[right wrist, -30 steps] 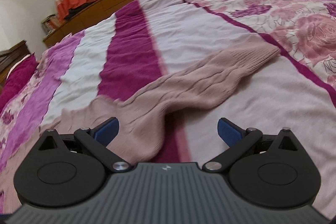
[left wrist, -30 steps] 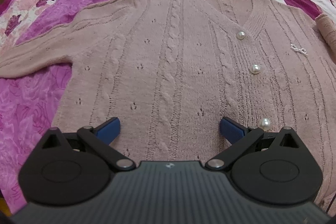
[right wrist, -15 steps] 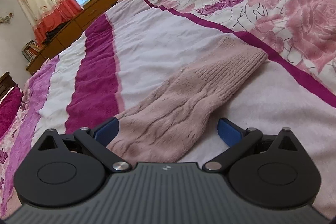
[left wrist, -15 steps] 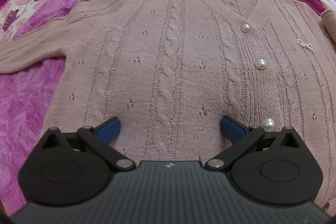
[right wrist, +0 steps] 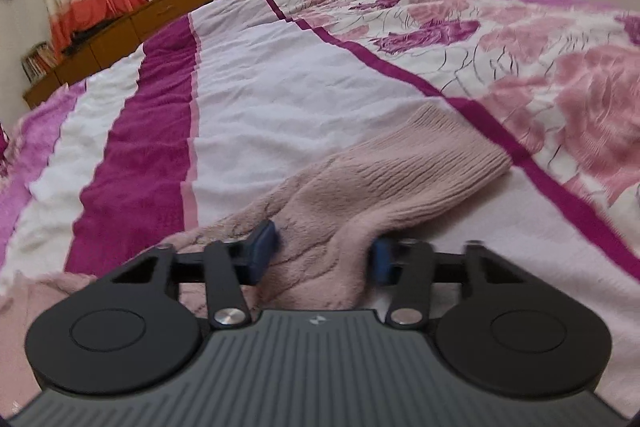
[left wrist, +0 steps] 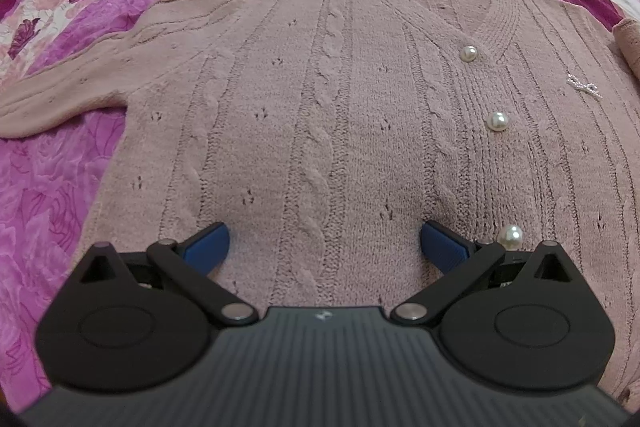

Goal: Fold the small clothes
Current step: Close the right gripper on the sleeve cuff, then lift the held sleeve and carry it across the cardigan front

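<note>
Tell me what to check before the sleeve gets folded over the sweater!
1. Sleeve between the right gripper pads: ok, the jaws are closing with the knit bunched between them.
2. Grip finished: cannot tell, the pads touch the knit but the squeeze is not done.
3. Left gripper free: ok, open above the sweater, holding nothing.
4. Sweater body flat: ok, spread smooth on the bed, buttons facing up.
5. Other sleeve out of the way: ok, it lies straight out to the side.
6. Cuff loose: ok, it rests on the bed with nothing on it.
</note>
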`<state>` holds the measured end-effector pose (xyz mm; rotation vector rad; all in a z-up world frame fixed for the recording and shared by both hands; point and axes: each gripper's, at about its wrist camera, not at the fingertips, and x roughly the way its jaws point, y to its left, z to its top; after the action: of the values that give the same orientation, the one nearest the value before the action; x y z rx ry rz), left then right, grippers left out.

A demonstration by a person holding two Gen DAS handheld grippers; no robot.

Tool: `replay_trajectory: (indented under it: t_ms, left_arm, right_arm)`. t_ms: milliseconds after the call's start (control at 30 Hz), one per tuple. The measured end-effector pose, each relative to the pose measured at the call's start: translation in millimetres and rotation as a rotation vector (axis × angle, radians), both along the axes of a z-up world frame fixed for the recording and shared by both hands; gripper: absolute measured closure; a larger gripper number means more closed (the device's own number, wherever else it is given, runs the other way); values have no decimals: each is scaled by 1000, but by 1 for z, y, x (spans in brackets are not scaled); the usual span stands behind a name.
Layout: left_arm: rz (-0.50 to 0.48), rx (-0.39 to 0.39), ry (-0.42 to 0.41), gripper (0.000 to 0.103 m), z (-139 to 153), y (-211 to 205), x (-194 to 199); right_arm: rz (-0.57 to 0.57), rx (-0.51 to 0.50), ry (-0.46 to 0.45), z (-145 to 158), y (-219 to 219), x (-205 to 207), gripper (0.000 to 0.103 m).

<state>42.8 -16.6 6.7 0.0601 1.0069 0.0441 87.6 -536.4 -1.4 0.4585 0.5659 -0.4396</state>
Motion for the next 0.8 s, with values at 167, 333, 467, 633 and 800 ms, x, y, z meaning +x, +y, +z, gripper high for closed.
replay_trajectory:
  t_ms: [167, 333, 467, 633, 800]
  left_arm:
    - [0, -1, -1, 0, 0, 0, -1]
    - [0, -3, 2, 0, 0, 1, 0]
    - [0, -2, 1, 0, 1, 1, 0]
    - [0, -3, 0, 0, 0, 1, 0]
    - [-4, -4, -4, 0, 1, 1, 0]
  right_arm:
    - [1, 22, -40, 7, -4, -13, 91]
    - [-15, 31, -107, 21, -7, -32, 96]
    - [-19, 26, -151, 36, -9, -48, 97]
    - [-19, 13, -204, 56, -9, -67, 97]
    - [-29, 22, -268, 78, -8, -84, 97]
